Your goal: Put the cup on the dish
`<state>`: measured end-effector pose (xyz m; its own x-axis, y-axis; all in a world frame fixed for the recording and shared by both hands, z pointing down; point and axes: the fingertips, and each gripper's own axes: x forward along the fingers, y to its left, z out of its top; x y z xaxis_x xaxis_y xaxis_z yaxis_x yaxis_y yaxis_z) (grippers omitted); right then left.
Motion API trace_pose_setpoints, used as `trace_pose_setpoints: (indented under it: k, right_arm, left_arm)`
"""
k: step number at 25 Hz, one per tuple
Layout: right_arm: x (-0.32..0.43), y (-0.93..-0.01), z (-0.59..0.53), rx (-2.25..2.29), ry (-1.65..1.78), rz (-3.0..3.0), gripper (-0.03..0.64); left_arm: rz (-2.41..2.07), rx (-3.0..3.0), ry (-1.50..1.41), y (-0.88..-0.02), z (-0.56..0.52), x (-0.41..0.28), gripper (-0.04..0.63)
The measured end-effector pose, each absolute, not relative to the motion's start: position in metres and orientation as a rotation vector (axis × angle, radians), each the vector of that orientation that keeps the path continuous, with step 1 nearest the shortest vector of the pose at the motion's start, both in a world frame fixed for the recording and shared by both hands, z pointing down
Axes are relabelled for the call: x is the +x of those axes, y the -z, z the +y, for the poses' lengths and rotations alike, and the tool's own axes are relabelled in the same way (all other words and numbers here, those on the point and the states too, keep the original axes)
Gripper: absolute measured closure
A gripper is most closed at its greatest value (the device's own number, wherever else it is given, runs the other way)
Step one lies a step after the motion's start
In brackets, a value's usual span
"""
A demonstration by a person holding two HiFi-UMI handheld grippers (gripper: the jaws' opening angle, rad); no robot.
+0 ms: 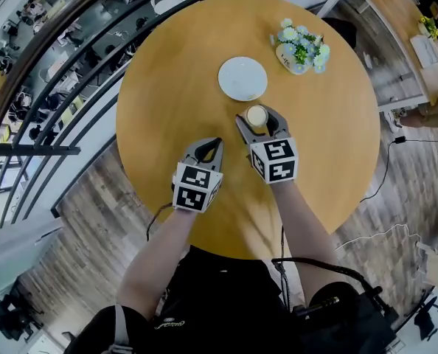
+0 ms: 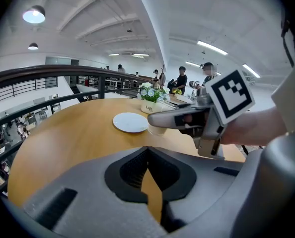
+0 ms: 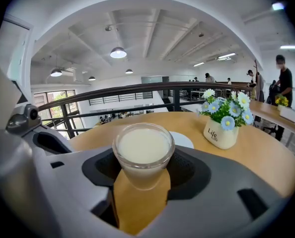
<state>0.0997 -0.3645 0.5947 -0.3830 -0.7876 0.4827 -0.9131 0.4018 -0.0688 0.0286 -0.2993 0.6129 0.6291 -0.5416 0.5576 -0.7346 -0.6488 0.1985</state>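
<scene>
A clear glass cup (image 1: pixel 256 116) of pale milky drink sits between the jaws of my right gripper (image 1: pixel 258 118), whose pads press on both of its sides. In the right gripper view the cup (image 3: pixel 143 152) fills the gap, and the white dish (image 3: pixel 185 141) lies just behind it. The empty dish (image 1: pixel 242 78) is a short way beyond the cup on the round wooden table (image 1: pixel 167 87). From the left gripper view the cup (image 2: pixel 156 128) is low by the dish (image 2: pixel 130 122); I cannot tell whether it touches the table. My left gripper (image 1: pixel 217 141) is shut and empty, nearer me and to the left.
A white pot of blue and white flowers (image 1: pixel 300 49) stands at the table's far right, beyond the dish. A dark railing (image 1: pixel 57 87) curves round the table's left side. Other tables and people are in the background.
</scene>
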Motion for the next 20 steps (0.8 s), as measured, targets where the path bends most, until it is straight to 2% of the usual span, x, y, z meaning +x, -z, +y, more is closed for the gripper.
trace_pose_setpoints:
  k: [10,20]
  right_arm:
    - [0.119,-0.611,-0.466,1.48,-0.403,-2.201,0.359]
    - [0.119,-0.62,-0.504,1.45,-0.435,-2.172,0.359]
  left_arm:
    - [-1.024,2.414,-0.635,-0.621,-0.316,0.02,0.595]
    - [-1.024,2.389,-0.618,-0.624,-0.314,0.012,0.595]
